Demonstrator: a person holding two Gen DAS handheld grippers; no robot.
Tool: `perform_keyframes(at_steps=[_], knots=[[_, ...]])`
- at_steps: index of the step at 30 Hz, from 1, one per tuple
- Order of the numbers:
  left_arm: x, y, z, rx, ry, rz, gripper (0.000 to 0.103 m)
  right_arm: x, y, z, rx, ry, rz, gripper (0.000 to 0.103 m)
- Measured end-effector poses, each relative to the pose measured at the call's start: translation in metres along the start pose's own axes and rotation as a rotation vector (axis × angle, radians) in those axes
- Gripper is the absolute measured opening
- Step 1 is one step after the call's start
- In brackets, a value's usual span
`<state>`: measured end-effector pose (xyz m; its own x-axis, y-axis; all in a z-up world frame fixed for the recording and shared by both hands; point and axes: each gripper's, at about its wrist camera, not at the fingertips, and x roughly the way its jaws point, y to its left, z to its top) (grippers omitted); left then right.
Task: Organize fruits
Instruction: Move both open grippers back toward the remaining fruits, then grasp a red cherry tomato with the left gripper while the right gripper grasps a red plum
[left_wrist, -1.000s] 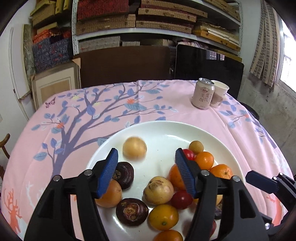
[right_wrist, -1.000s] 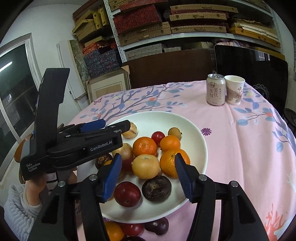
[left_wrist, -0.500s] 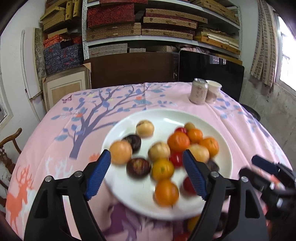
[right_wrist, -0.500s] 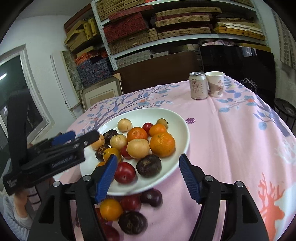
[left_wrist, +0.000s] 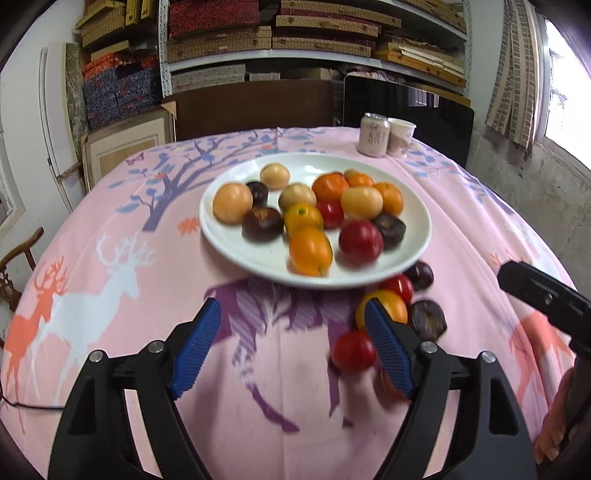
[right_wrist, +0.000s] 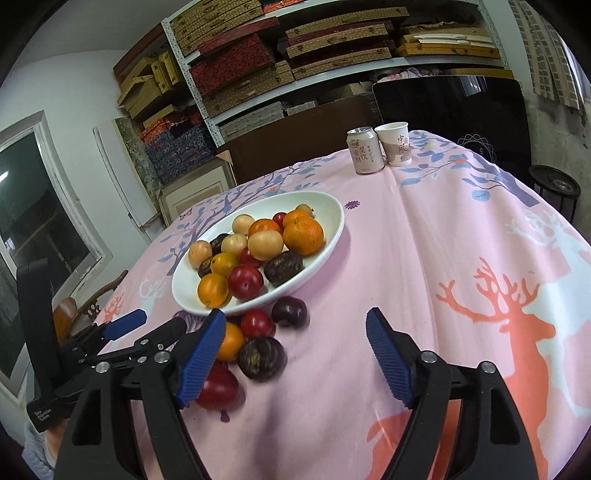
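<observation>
We see a round worktop (left_wrist: 110, 266) under a pink cloth printed with deer and a blue-leaved tree, filling the middle of both views. On it, in the upper centre of the left wrist frame, sits a wide white ceramic plate (left_wrist: 236, 247) heaped with fruit: round orange citrus, pale tan fruits, red plums and dark purple wrinkled ones.

Our left hand-held gripper (left_wrist: 293, 350), black with ribbed blue pads, takes the bottom of its frame. Its jaws have just been opening and stand wide apart over bare cloth, gripping nothing. Our right hand-held gripper (right_wrist: 295, 354) sits likewise at the bottom of its own frame; its jaws have also just been opening and nothing is between the pads.

At the upper right of the worktop a pale pink drinks can (right_wrist: 365, 150) stands just beside a white paper cup (right_wrist: 396, 144).

Loose fruit lies on the cloth just below the plate's near rim, a small cluster: an orange citrus (right_wrist: 229, 341), a dark purple wrinkled fruit (right_wrist: 261, 359), a dark purple plum (right_wrist: 290, 311), a small red plum (right_wrist: 257, 324), and a larger red plum (right_wrist: 218, 387) lowest in the frame, partly behind the right gripper's left pad.
</observation>
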<state>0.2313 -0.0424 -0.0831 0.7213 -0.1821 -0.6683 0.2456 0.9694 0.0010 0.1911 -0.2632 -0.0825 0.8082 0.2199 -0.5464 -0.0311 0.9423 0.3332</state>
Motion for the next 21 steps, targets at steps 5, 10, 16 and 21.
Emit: perform_keyframes(at_steps=[5, 10, 16, 21], knots=[[-0.003, 0.003, -0.013, -0.005, 0.03, -0.035, 0.081, 0.004, -0.009, 0.002, 0.038, 0.013, -0.002, 0.081], [-0.003, -0.007, -0.016, 0.041, 0.047, -0.055, 0.081, 0.006, -0.02, 0.002, 0.092, 0.026, 0.023, 0.083], [0.011, -0.005, -0.016, 0.025, 0.115, -0.072, 0.081, 0.007, -0.022, 0.001, 0.107, 0.039, 0.039, 0.085], [0.027, -0.001, -0.017, 0.002, 0.187, -0.081, 0.082, 0.007, -0.021, 0.001, 0.107, 0.041, 0.044, 0.086]])
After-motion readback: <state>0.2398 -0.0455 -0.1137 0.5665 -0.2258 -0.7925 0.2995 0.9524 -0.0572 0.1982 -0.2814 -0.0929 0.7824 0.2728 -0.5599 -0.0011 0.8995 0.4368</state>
